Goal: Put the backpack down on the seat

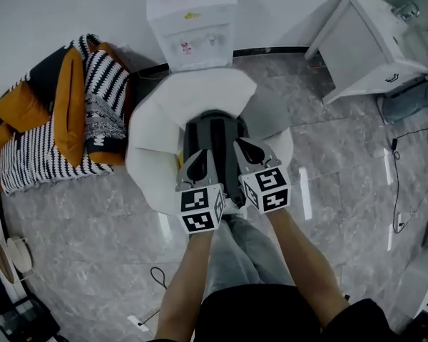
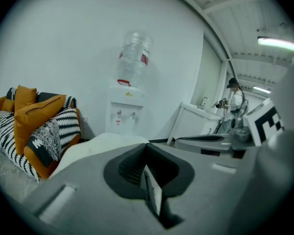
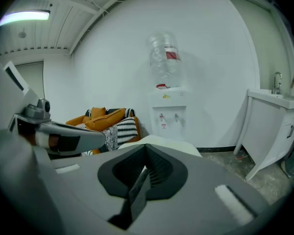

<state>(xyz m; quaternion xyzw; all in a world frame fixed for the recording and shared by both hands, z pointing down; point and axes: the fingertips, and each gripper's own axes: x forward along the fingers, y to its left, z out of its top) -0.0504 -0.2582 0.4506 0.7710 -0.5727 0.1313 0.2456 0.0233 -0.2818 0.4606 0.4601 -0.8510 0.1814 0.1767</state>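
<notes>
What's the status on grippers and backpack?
Left gripper and right gripper: jaws shut on the backpack straps. Backpack held over the white seat, not released. Nothing seen blocking the seat.

Grey marble floor [image 1: 78, 219]. On it we find a white seat [image 1: 153, 141] at centre, a water dispenser [image 1: 192, 23] at 12 o'clock, a striped sofa [image 1: 36, 155] at 9 o'clock, and a white sink cabinet [image 1: 367, 48] at 2 o'clock.

Water dispenser [image 1: 192, 20] just behind seat [image 1: 153, 130], sofa [image 1: 57, 120] at left, bare floor [image 1: 328, 155] at right
</notes>
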